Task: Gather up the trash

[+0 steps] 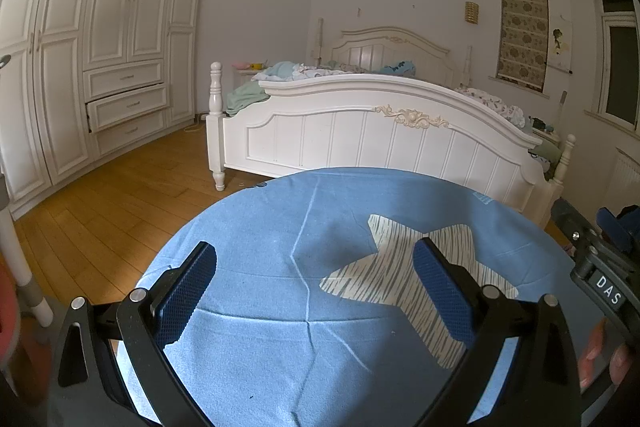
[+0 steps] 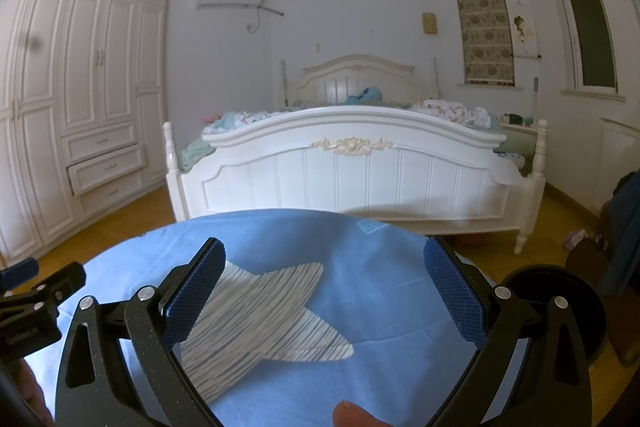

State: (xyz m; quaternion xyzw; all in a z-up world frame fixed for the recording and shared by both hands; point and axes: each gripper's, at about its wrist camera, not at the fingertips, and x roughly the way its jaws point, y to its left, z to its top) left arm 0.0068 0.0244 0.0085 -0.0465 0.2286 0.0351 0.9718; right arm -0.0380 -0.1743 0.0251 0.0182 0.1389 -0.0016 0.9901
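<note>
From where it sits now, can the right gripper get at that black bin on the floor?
Probably yes. The right gripper hangs open and empty over the blue cloth, and the black bin stands just to its right with its mouth open. Nothing lies between them.

A home bedroom: white bed (image 2: 352,163), built-in wardrobe (image 2: 80,75)

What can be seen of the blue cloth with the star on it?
The blue cloth looks like soft fabric, creased with fold lines, spread over a round surface in front of the white bed. A grey-striped star patch sits on it. Nothing visibly rests on it; both hand-held grippers hover open above.
</note>
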